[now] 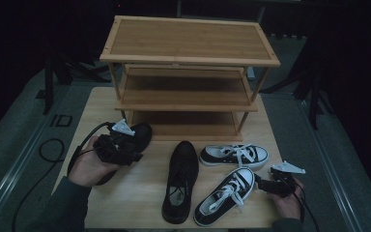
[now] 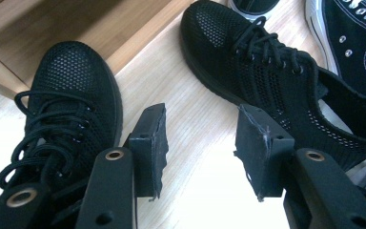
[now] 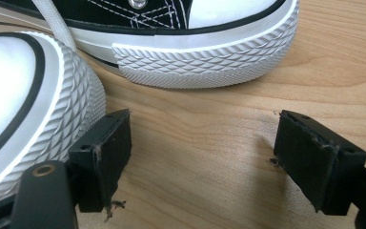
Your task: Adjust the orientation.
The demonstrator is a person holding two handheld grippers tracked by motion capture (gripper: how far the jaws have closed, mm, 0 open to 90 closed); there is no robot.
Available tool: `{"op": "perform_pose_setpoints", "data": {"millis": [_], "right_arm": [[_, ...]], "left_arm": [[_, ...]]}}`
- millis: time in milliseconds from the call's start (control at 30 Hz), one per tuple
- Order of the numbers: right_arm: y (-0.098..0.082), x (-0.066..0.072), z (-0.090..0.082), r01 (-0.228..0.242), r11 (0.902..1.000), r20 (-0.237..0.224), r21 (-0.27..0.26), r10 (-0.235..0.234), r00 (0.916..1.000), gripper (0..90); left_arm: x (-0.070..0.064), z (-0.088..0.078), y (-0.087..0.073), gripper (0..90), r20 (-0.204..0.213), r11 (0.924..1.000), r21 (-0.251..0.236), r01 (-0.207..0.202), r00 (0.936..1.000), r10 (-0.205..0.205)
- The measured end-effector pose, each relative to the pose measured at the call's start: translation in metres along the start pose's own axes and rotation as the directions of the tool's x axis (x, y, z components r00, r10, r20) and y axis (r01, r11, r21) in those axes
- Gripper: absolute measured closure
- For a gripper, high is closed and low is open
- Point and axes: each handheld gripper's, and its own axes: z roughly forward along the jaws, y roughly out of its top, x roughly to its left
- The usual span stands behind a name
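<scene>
Left gripper (image 1: 125, 145) sits low at the near-left of the table (image 1: 140, 203), right beside a black mesh shoe (image 1: 137, 135). In the left gripper view its jaws stand moderately wide with bare wood between the pads (image 2: 148, 148); nothing is pinched. That mesh shoe (image 2: 66, 114) lies just outside the left-hand pad, laces up, so close that whether the outer side of the jaw touches it I cannot tell. Its partner, the second black shoe (image 2: 262, 71), runs just past the other pad, heel end alongside it.

Over to the right gripper (image 1: 265, 183): jaws spread wide, flat wood between the pads (image 3: 107, 157), holding nothing. A black-and-white sneaker's (image 3: 33, 109) white rubber toe sits against the outside of the left-hand pad. The other sneaker (image 3: 205, 52) lies straight ahead of the fingertips, toe cap across the gap, a little way off.

Beyond both grippers stands the bamboo shoe rack (image 1: 188, 72), shelves bare.
</scene>
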Motion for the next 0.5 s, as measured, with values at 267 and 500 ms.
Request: {"op": "perform_pose_setpoints", "data": {"millis": [267, 500], "right_arm": [[0.0, 0.0001, 0.0, -0.001, 1.0, 0.0, 0.0, 0.001, 1.0, 20.1], [0.0, 0.0, -0.0001, 0.0, 1.0, 0.0, 0.001, 0.0, 1.0, 20.2]], "left_arm": [[-0.0062, 0.0041, 0.0022, 54.2, 0.006, 0.9998, 0.012, -0.013, 0.9999, 0.013], [-0.0103, 0.0069, 0.0039, 54.2, 0.013, 0.9993, 0.023, -0.029, 0.9995, 0.029]]}}
